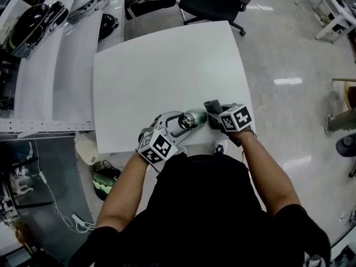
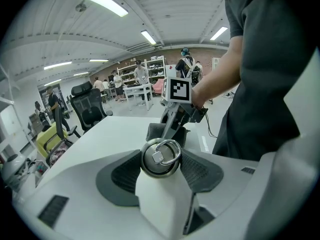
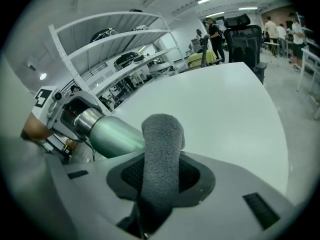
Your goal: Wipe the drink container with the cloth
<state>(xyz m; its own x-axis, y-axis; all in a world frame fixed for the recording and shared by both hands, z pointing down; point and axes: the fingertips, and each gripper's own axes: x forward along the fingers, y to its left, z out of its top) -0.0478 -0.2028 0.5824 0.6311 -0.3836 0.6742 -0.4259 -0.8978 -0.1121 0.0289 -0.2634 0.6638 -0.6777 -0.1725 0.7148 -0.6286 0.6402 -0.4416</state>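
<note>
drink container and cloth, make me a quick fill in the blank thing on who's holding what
The left gripper is shut on the drink container, whose body is ___.
The right gripper is shut on the cloth, coloured ___.
The container's steel lid carries a ___.
Missing words: green; grey; ring.

White table (image 1: 167, 65), on glossy floor (image 1: 289, 60)

The head view looks steeply down on the white table (image 1: 167, 77). Each gripper view rides low, close behind its own jaws, seemingly facing the other; all three share the drink container (image 1: 193, 118).
</note>
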